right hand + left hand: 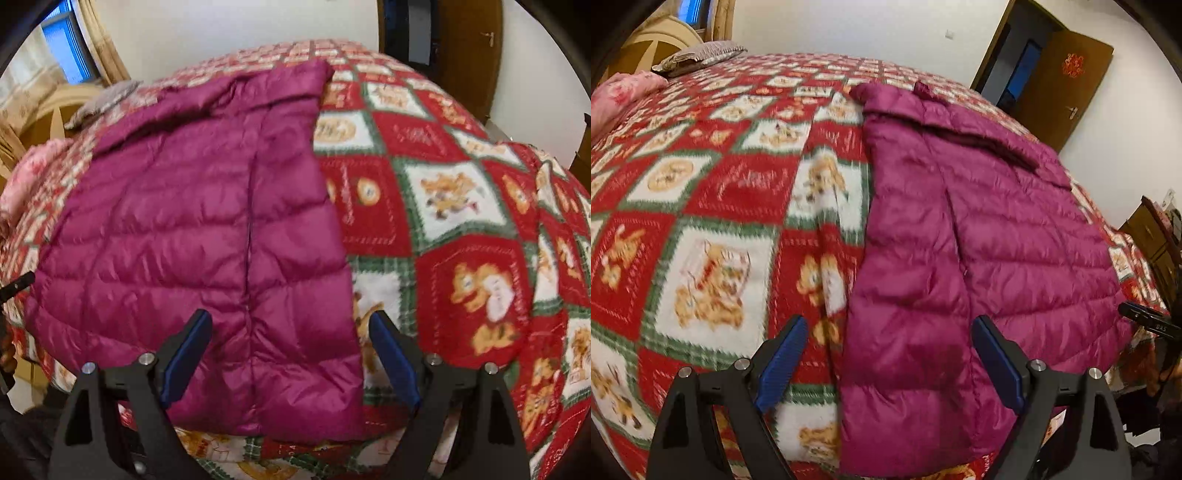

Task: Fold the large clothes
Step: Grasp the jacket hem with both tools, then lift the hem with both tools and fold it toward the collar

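Note:
A magenta quilted down jacket (979,229) lies flat on the bed, hem toward me and collar at the far end. In the left wrist view my left gripper (890,330) hovers open over the jacket's left hem corner, with its blue pads (783,362) wide apart and nothing pressed between them. The same jacket (192,229) fills the left half of the right wrist view. There my right gripper (290,325) stands open above the jacket's right hem corner. The tip of the other gripper shows at the frame edges.
A red, white and green patterned blanket (720,192) covers the bed. Pillows (698,57) and a pink one (620,92) lie at the headboard end. A brown door (1067,81) stands open in the far wall; wooden furniture (1156,236) stands at right.

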Demonstrator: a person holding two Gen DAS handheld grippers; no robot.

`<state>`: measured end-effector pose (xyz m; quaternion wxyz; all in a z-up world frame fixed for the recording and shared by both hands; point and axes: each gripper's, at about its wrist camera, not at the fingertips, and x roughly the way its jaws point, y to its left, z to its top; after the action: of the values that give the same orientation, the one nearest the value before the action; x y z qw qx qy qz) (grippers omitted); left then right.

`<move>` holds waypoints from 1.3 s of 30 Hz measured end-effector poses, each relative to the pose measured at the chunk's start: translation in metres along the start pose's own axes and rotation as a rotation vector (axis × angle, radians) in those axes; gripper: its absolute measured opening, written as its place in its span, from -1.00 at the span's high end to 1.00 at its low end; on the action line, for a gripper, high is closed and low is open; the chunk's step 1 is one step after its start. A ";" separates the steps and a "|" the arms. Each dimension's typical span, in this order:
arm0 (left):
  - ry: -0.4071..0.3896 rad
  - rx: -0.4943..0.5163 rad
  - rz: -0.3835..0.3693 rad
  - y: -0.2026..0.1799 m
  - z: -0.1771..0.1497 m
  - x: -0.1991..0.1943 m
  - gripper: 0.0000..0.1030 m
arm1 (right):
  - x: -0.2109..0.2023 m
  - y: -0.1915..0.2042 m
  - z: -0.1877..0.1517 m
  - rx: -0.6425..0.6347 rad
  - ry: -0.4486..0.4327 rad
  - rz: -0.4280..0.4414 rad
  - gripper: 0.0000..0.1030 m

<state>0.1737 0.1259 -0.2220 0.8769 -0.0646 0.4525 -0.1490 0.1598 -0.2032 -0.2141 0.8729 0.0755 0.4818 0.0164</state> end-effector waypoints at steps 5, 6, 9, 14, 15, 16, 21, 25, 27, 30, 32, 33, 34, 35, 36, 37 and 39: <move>0.004 0.066 -0.004 -0.013 -0.017 -0.001 -0.75 | 0.001 0.007 -0.024 -0.080 0.024 -0.042 -0.70; 0.009 0.076 -0.011 -0.014 -0.019 0.000 -0.75 | 0.002 0.011 -0.027 -0.099 0.036 -0.025 -0.64; 0.014 0.125 0.001 -0.023 -0.025 0.001 -0.72 | 0.010 0.008 -0.032 -0.089 0.056 -0.004 -0.55; 0.010 0.141 0.046 -0.022 -0.023 -0.004 0.26 | 0.000 -0.005 -0.032 -0.039 0.029 0.089 0.62; 0.010 0.133 0.040 -0.019 -0.022 -0.005 0.48 | -0.001 -0.007 -0.030 -0.022 0.031 0.122 0.69; 0.011 0.110 0.006 -0.015 -0.021 -0.009 0.63 | -0.004 -0.009 -0.030 -0.005 0.029 0.141 0.71; -0.024 0.116 -0.065 -0.026 -0.019 -0.023 0.89 | -0.022 -0.013 -0.033 0.033 -0.026 0.189 0.77; -0.071 0.161 -0.101 -0.039 -0.018 -0.038 0.92 | -0.050 -0.015 -0.040 0.067 -0.093 0.252 0.79; -0.093 0.153 -0.135 -0.040 -0.017 -0.047 0.93 | -0.065 -0.016 -0.042 0.079 -0.124 0.290 0.79; -0.131 0.149 -0.175 -0.039 -0.017 -0.063 0.93 | -0.076 -0.005 -0.039 0.071 -0.144 0.304 0.79; -0.166 0.139 -0.221 -0.037 -0.019 -0.076 0.93 | -0.084 -0.002 -0.044 0.059 -0.151 0.310 0.79; -0.181 0.128 -0.245 -0.035 -0.018 -0.080 0.93 | -0.089 0.000 -0.047 0.055 -0.155 0.311 0.79; -0.205 0.113 -0.285 -0.032 -0.020 -0.090 0.93 | -0.091 0.006 -0.049 0.056 -0.158 0.315 0.79; -0.219 0.106 -0.307 -0.031 -0.019 -0.094 0.93 | -0.096 0.005 -0.053 0.058 -0.162 0.321 0.79; -0.242 0.099 -0.339 -0.030 -0.020 -0.102 0.93 | -0.097 0.004 -0.052 0.060 -0.164 0.324 0.79; -0.253 0.098 -0.354 -0.029 -0.019 -0.105 0.93 | -0.105 0.004 -0.057 0.066 -0.170 0.330 0.79; -0.285 0.095 -0.386 -0.030 -0.017 -0.120 0.93 | -0.117 0.003 -0.062 0.076 -0.177 0.339 0.79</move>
<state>0.0886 0.1359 -0.1317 0.8892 -0.1287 0.2960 -0.3242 0.0447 -0.2051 -0.1477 0.8930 0.1898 0.3839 0.1381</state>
